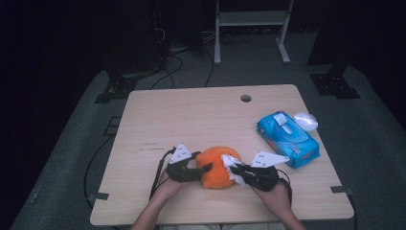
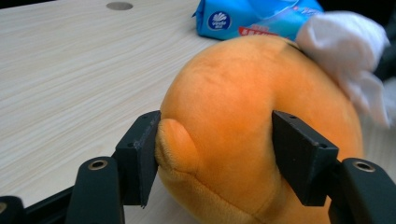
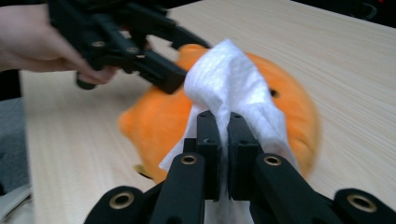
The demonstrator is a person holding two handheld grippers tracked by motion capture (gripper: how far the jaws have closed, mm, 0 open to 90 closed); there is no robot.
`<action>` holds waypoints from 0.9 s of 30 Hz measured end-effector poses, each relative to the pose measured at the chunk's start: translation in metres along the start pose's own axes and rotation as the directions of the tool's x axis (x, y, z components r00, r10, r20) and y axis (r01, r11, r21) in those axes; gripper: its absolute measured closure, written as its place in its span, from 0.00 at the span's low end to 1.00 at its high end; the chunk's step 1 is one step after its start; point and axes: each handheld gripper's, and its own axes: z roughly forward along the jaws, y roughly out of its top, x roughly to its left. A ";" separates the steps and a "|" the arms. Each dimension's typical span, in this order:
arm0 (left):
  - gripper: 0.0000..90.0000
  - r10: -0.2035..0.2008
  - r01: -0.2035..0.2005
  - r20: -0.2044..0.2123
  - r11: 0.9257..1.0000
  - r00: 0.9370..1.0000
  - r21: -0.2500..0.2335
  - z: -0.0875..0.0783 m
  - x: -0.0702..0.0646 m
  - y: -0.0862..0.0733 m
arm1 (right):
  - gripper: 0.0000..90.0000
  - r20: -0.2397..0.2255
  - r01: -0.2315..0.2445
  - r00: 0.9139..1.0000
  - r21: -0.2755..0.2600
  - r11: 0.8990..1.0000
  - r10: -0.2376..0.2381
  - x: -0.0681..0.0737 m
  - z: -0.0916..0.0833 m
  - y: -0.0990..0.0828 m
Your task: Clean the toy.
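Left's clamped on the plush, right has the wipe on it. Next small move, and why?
Probably drag the white wipe across the top of the orange plush toy. The right gripper is shut on the wipe, which already lies on the plush, and the left gripper presses both jaws into the toy's sides, so it should stay put on the table during a stroke.

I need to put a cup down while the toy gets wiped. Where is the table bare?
The table is bare across its far left, from the round hole to the left edge. The near middle is crowded: both grippers work on the orange plush toy. The blue wipes pack fills the right side.
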 end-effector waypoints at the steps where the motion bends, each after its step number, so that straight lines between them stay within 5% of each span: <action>1: 0.40 -0.005 0.005 0.002 1.000 1.000 -0.001 0.000 0.000 0.000 | 0.94 0.019 -0.015 1.000 0.004 1.000 0.015 -0.005 -0.002 -0.001; 4: 0.41 -0.007 0.007 0.011 1.000 1.000 -0.002 0.001 0.000 -0.001 | 0.94 0.035 -0.066 0.997 0.004 0.998 0.066 -0.013 -0.004 -0.006; 8: 0.41 0.001 -0.001 0.015 1.000 1.000 -0.001 0.000 -0.002 -0.001 | 0.94 0.034 -0.036 0.999 -0.006 0.999 0.036 -0.007 -0.002 0.003; 12: 0.41 0.020 -0.019 0.032 1.000 0.999 -0.010 0.001 -0.006 0.001 | 0.94 0.031 -0.068 0.997 -0.007 0.998 0.068 -0.014 -0.001 0.000; 18: 0.21 -0.066 0.070 0.082 0.997 0.994 -0.042 -0.001 -0.001 0.007 | 0.94 -0.008 -0.017 1.000 0.005 1.000 0.017 0.004 -0.001 -0.004; 20: 0.28 -0.045 0.047 0.069 0.998 0.997 -0.031 0.002 -0.006 0.005 | 0.94 -0.012 0.008 1.000 0.011 1.000 -0.008 0.008 0.001 0.000; 23: 0.45 0.053 -0.051 0.038 0.997 0.998 -0.055 0.002 -0.017 0.009 | 0.94 -0.014 -0.009 1.000 -0.016 1.000 0.009 0.003 0.000 0.007; 27: 0.52 0.201 -0.200 0.003 0.976 0.980 -0.088 0.001 -0.037 0.015 | 0.94 0.037 -0.067 0.997 -0.053 0.996 0.069 -0.013 -0.006 0.009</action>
